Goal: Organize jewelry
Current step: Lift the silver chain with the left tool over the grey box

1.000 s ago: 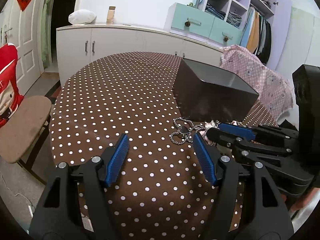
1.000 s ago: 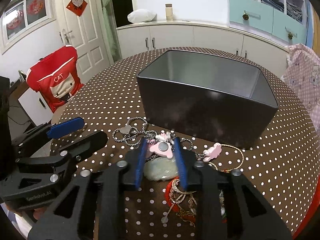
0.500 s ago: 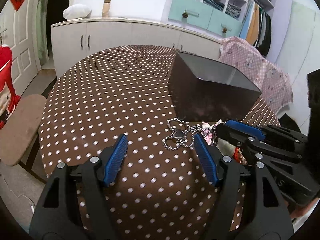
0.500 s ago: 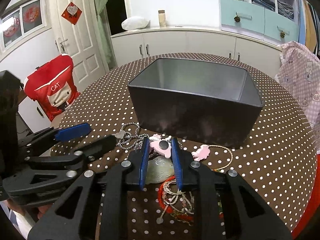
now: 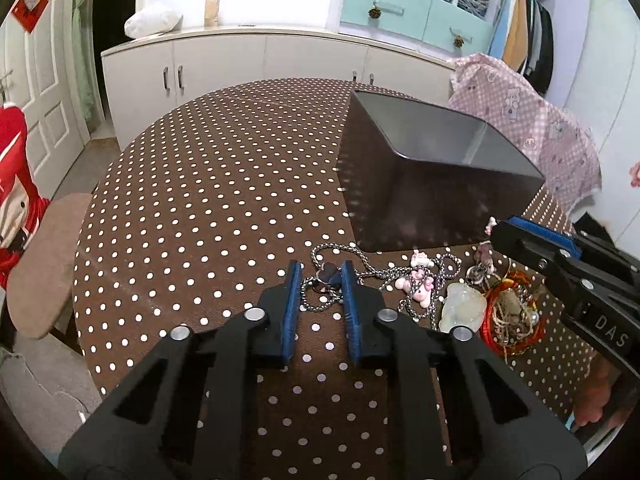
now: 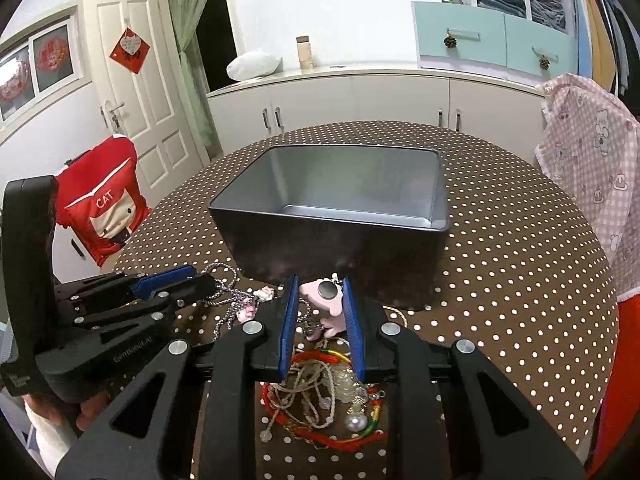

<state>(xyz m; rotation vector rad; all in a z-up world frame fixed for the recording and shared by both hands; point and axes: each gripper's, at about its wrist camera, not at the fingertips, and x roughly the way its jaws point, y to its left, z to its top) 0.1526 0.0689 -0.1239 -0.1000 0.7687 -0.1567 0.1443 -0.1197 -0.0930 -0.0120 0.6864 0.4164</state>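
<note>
A silver chain necklace (image 5: 384,272) with a heart pendant (image 5: 328,273) lies on the dotted tablecloth in front of a dark metal tin (image 5: 420,200). My left gripper (image 5: 321,280) is closing its jaws; the pendant and chain loops sit between the blue pads, which appear to touch them. In the right wrist view my right gripper (image 6: 320,300) is shut on a pink charm (image 6: 325,296) with a dark round button. The charm is held just off the table against the tin's (image 6: 332,240) near wall. The left gripper (image 6: 196,278) shows at the left there.
A tangle of red cord bracelets and beads (image 6: 320,400) lies under the right gripper. A pale stone pendant (image 5: 462,308) and small pink charms (image 5: 420,280) lie beside the chain. The round table's edge (image 5: 86,240) curves close on the left, above a stool (image 5: 40,264).
The left jaws went from wide open to narrow around the heart pendant. The right gripper rose a little with the pink charm, closer to the tin.
</note>
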